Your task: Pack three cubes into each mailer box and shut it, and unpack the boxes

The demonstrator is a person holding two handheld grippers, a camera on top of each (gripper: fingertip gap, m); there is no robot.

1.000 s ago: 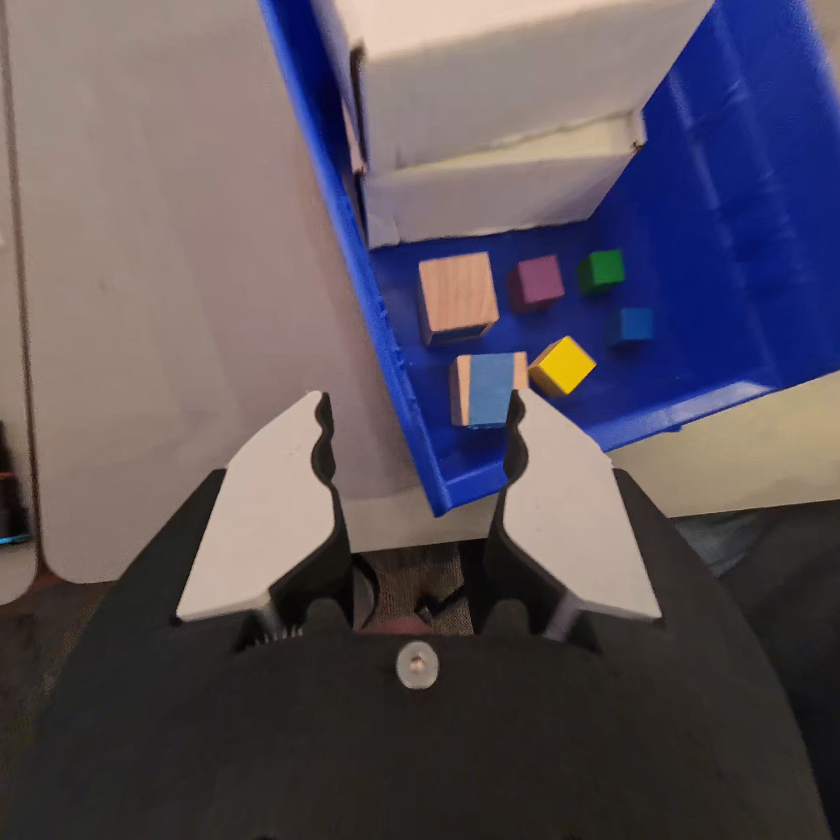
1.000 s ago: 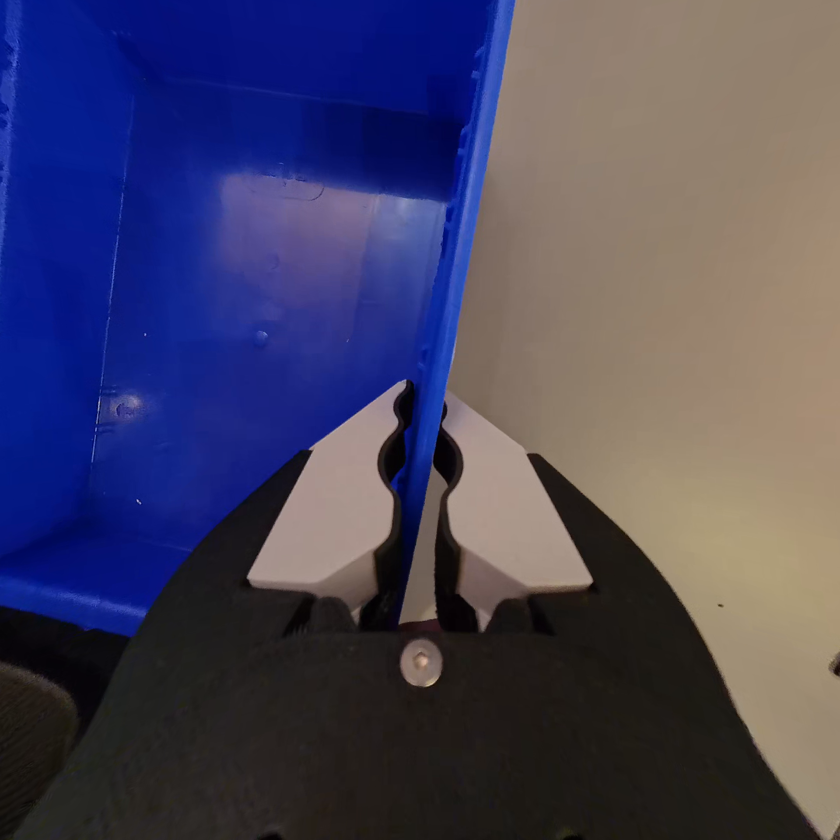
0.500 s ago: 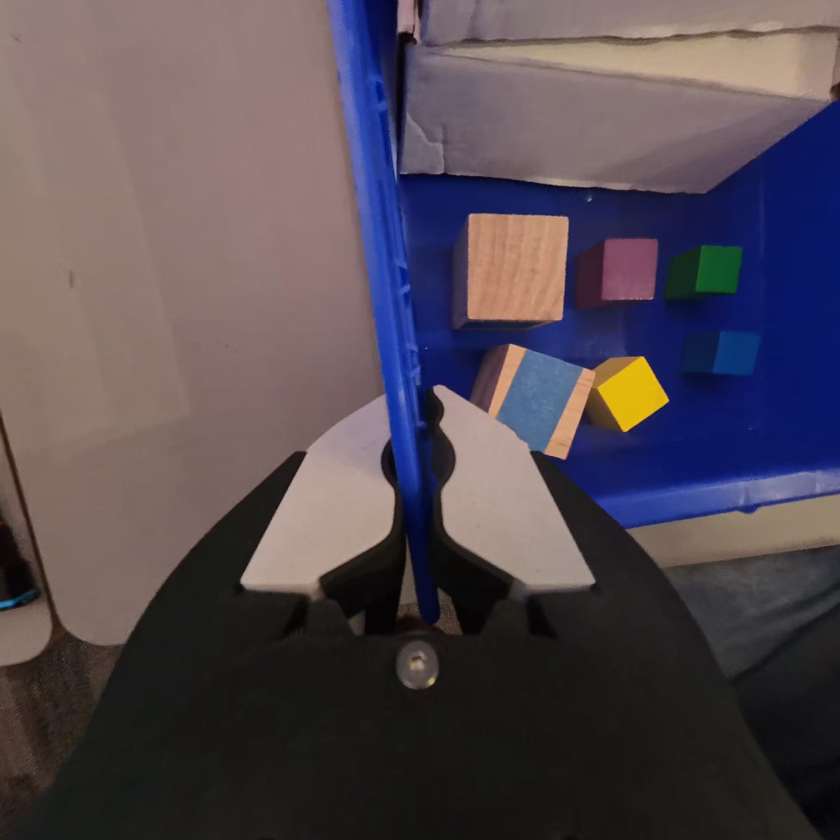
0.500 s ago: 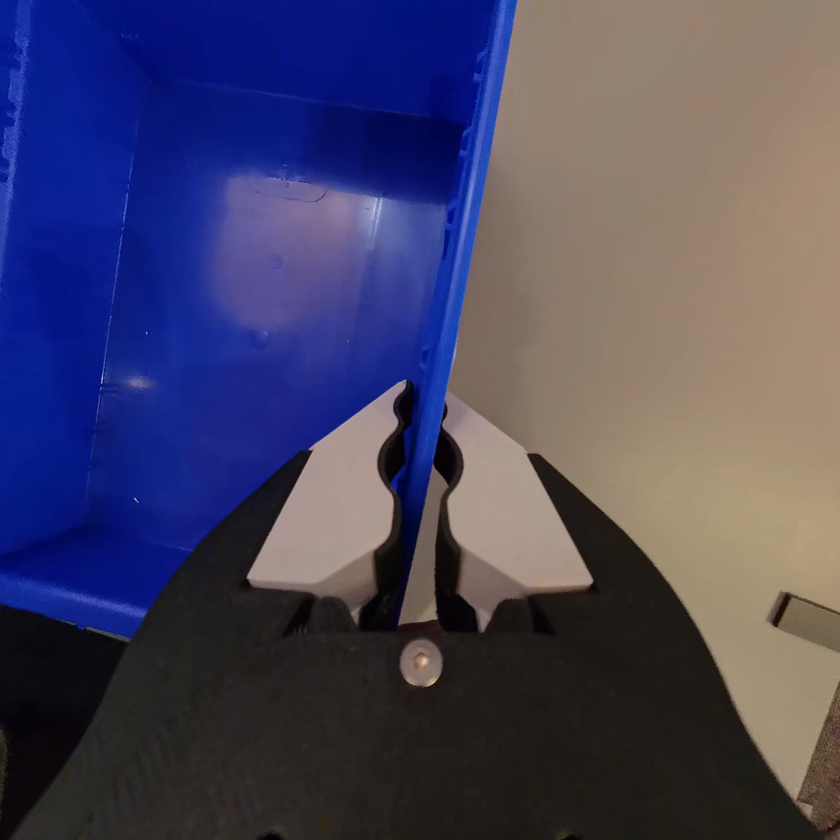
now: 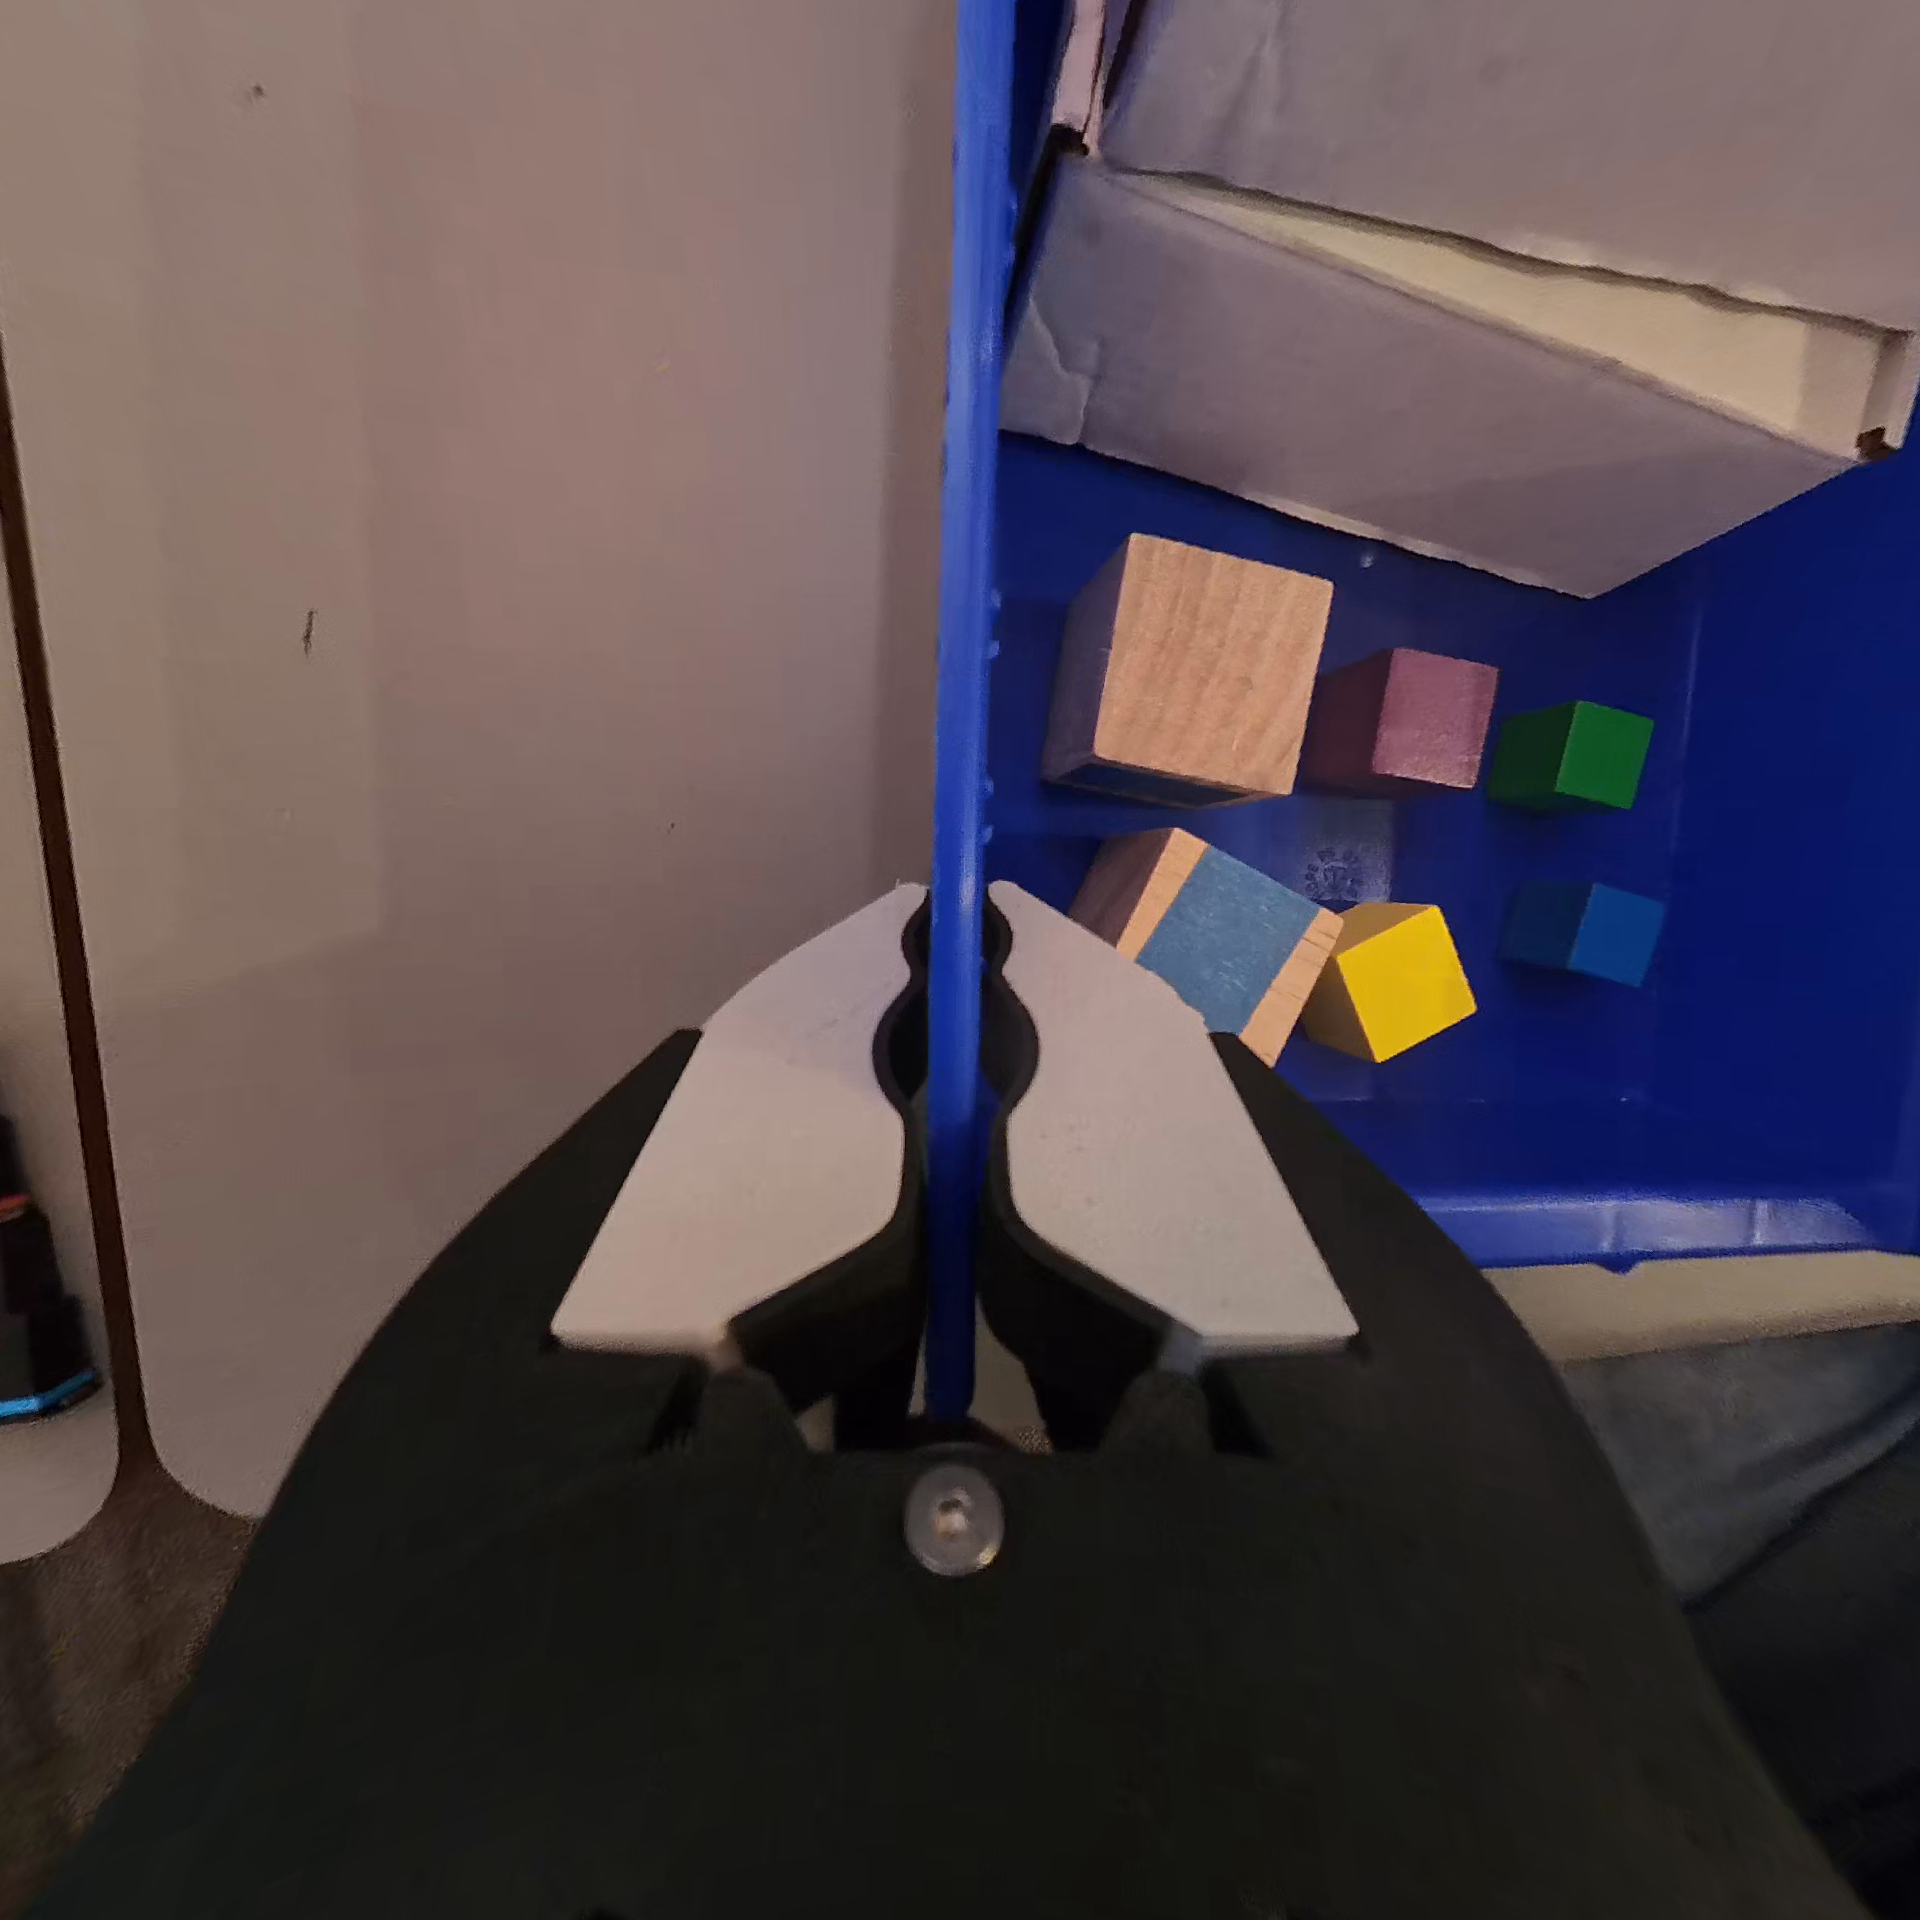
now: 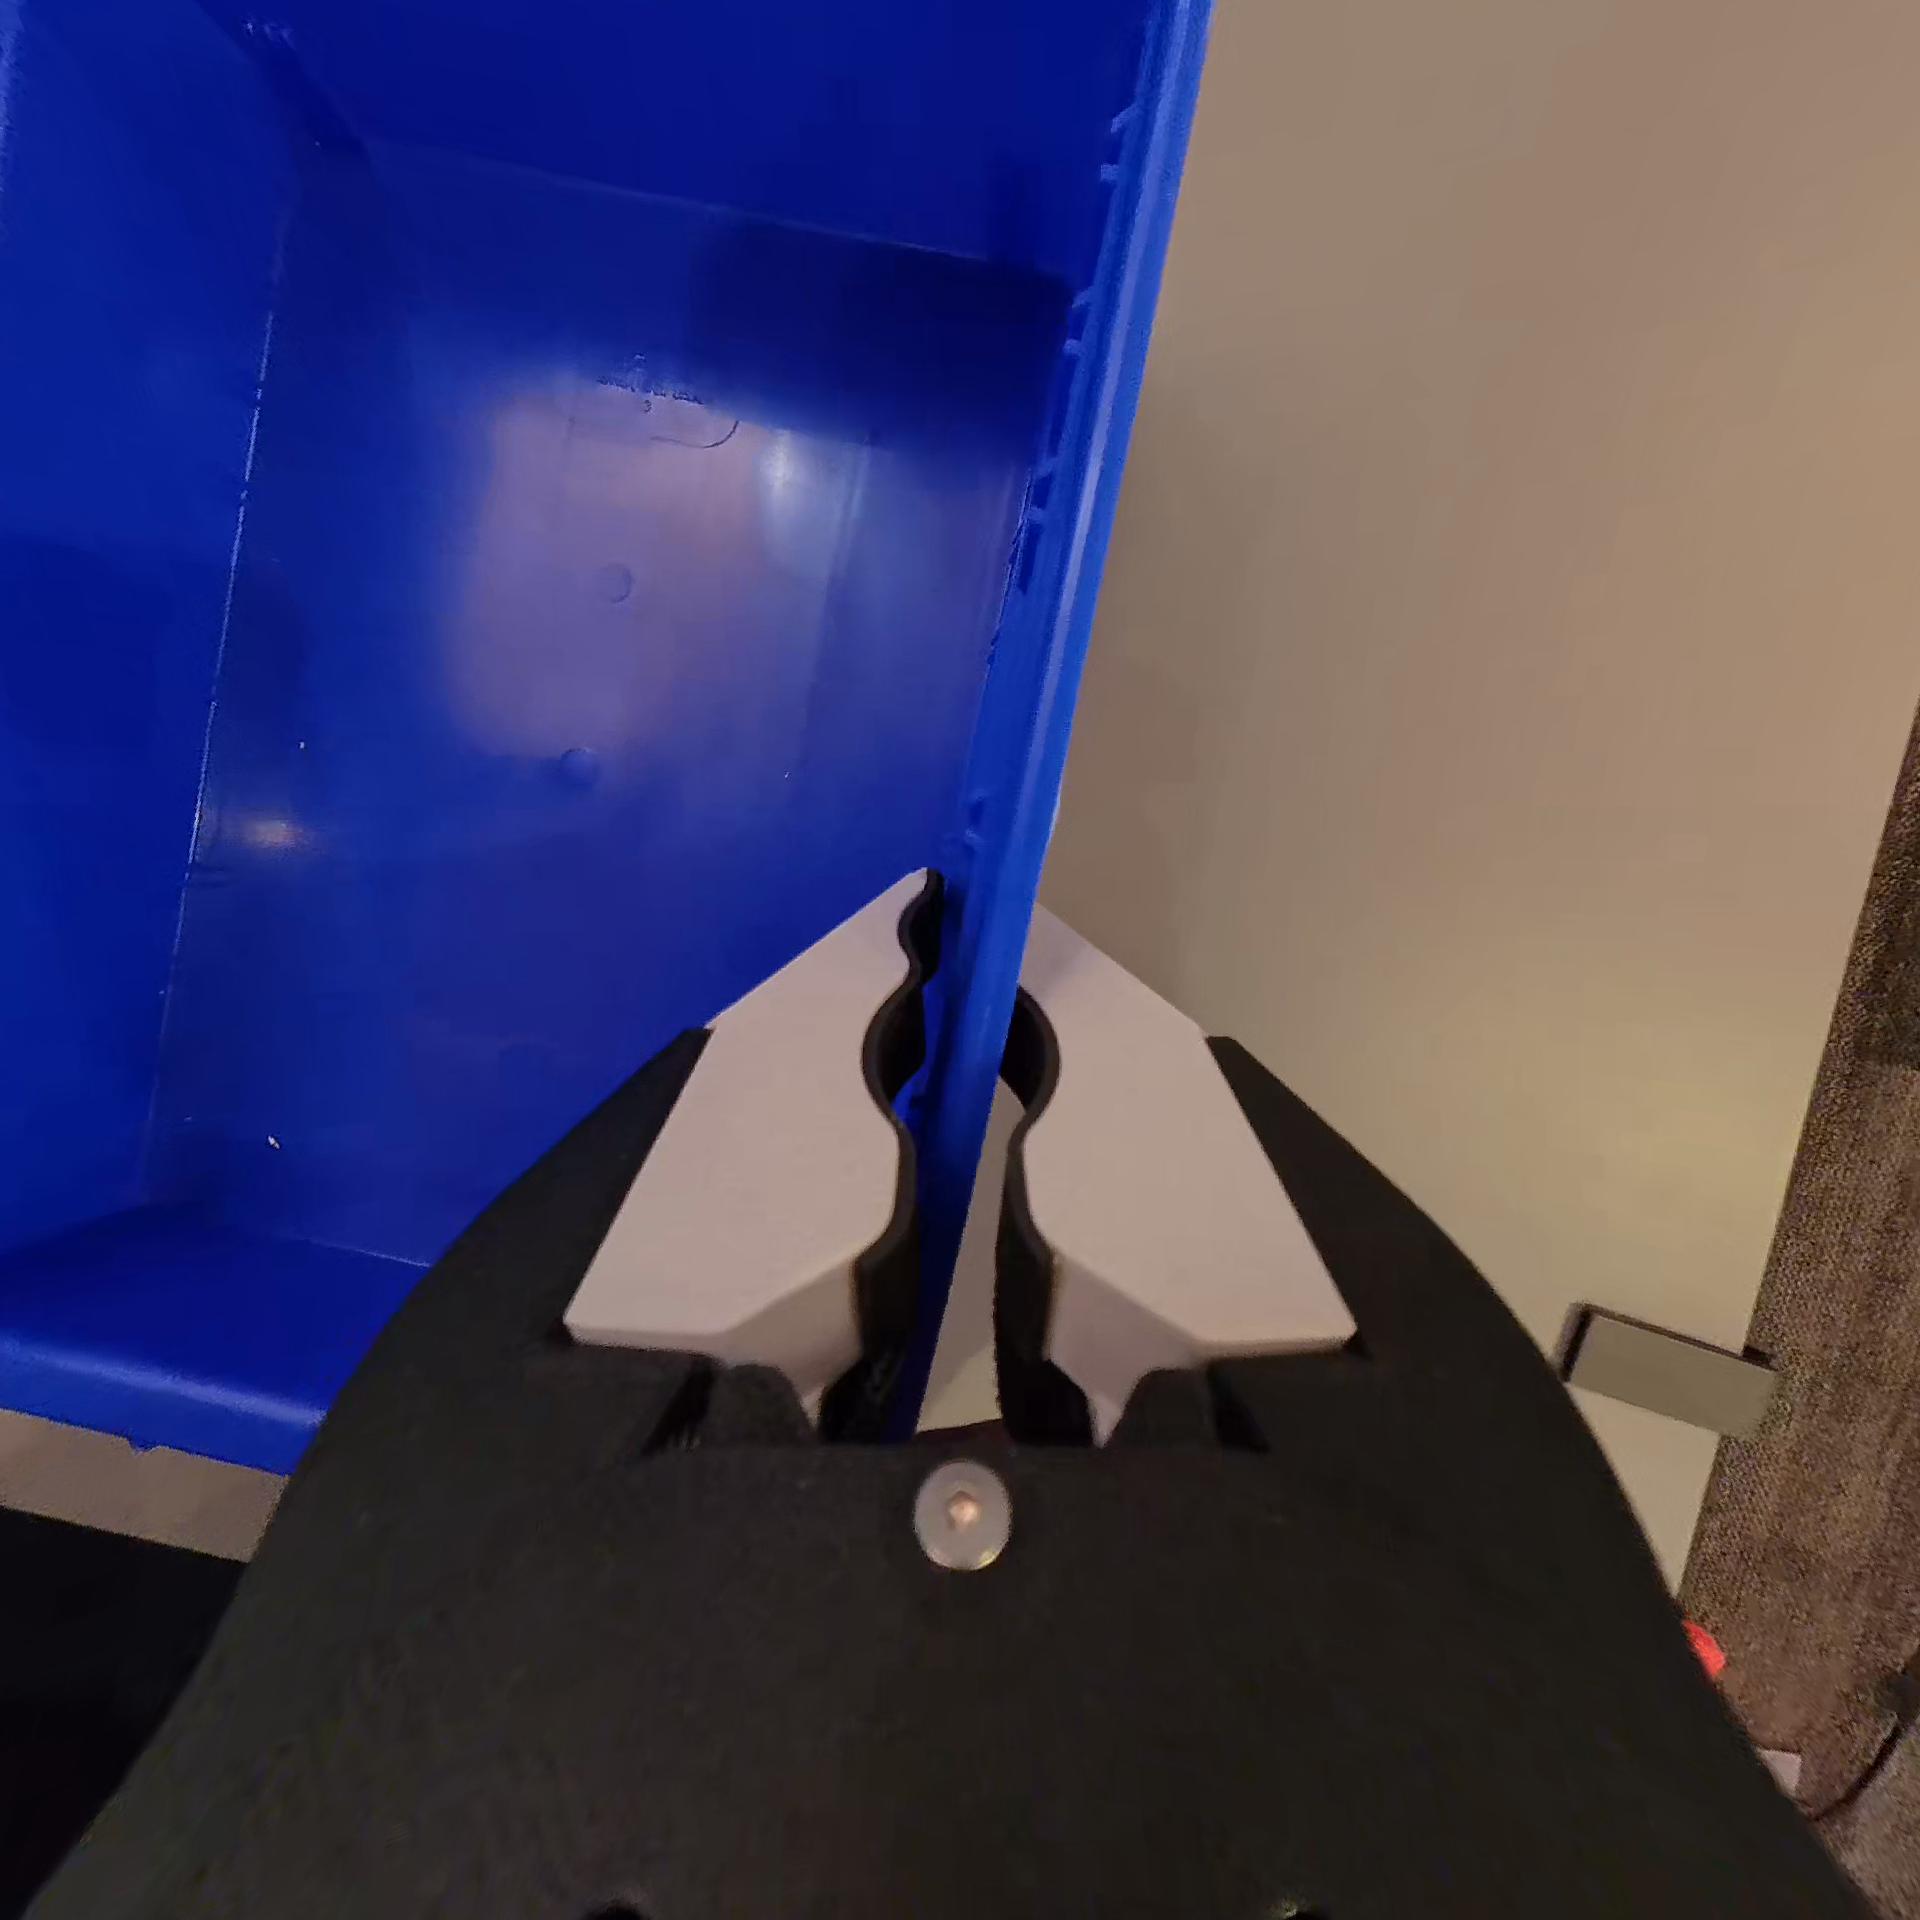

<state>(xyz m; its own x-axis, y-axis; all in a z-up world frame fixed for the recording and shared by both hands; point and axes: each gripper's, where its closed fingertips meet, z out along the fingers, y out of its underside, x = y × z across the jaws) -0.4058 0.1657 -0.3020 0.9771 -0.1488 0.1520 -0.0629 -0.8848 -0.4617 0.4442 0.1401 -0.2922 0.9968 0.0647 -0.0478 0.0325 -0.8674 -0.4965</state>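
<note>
My left gripper (image 5: 956, 914) is shut on the left wall of a blue bin (image 5: 971, 520). Inside that bin lie a large wooden cube (image 5: 1205, 665), a wooden cube with a blue face (image 5: 1216, 935), and small purple (image 5: 1423, 717), green (image 5: 1579, 753), blue (image 5: 1590, 930) and yellow (image 5: 1397, 977) cubes. Two white mailer boxes (image 5: 1403, 395) are stacked at the bin's far end. My right gripper (image 6: 971, 904) is shut on the right wall of a blue bin (image 6: 1081, 623); the part of its inside that shows holds nothing.
The bins rest on a pale table (image 5: 468, 520), whose rounded near edge shows at lower left. Grey carpet (image 6: 1849, 1143) lies to the right of the table. A grey metal bracket (image 6: 1662, 1371) sticks out at the table's right edge. Dark gear (image 5: 31, 1320) sits far left.
My left gripper was open in front of the bin one second ago; it moved onto the bin's left wall and closed on it. The right gripper stayed shut on its wall while the view shifted slightly.
</note>
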